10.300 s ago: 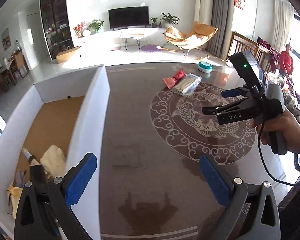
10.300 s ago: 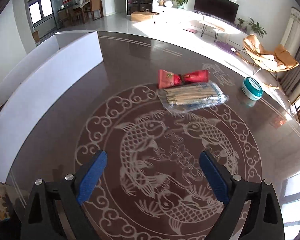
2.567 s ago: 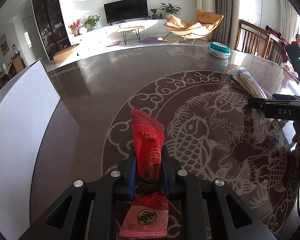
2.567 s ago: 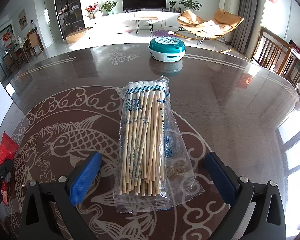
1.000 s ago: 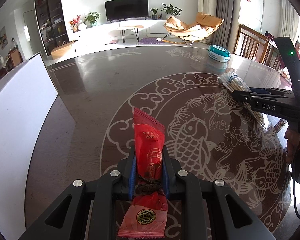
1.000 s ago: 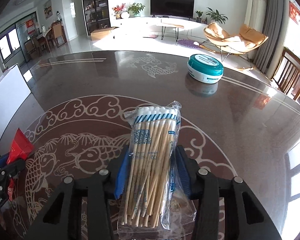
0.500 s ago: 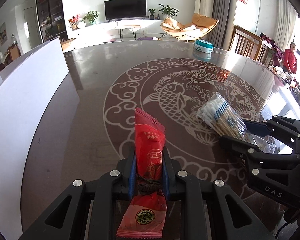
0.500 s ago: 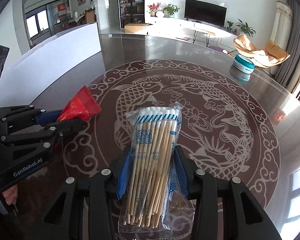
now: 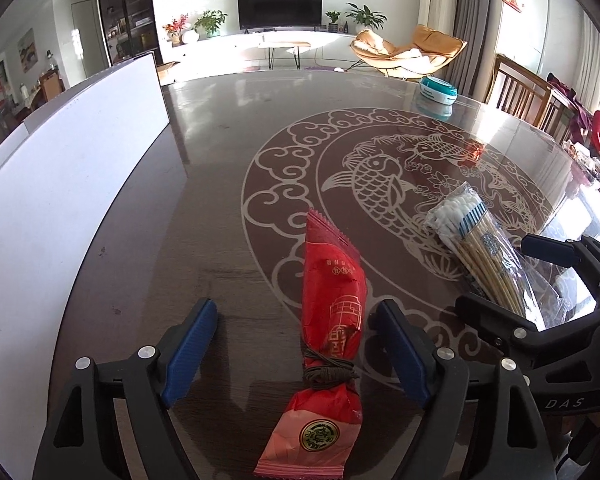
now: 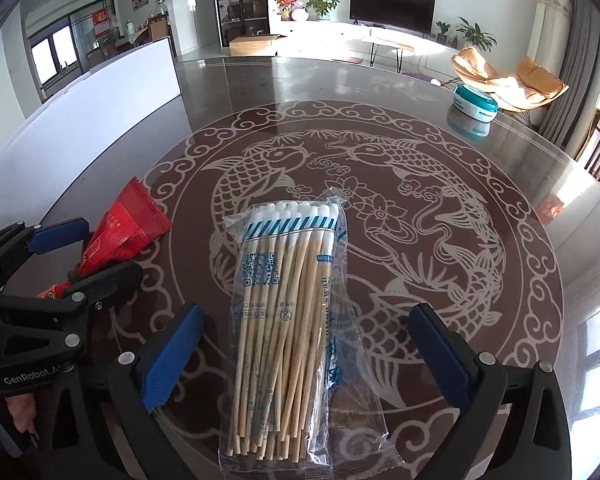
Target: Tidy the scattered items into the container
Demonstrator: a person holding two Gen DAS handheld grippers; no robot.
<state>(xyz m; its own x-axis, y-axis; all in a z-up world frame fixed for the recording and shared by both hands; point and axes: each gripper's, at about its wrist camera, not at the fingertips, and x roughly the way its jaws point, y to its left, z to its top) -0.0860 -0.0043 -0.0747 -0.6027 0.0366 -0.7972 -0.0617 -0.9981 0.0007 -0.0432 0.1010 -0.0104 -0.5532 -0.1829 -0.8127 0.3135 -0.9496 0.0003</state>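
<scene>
Red wrapper on dark glass: my left gripper (image 9: 296, 346) stands with jaws spread wide around the red snack packet (image 9: 332, 304), which lies flat on the table (image 9: 220, 184) between the blue pads (image 9: 190, 346), touching neither. Just to its right, my right gripper (image 10: 304, 354) is equally wide apart around the clear bag of cotton swabs (image 10: 284, 312), also resting on the fish-patterned tabletop. A white container wall (image 9: 60, 184) rises along the left edge, near both items. One teal round tin (image 10: 475, 103) sits well apart at the far side.
</scene>
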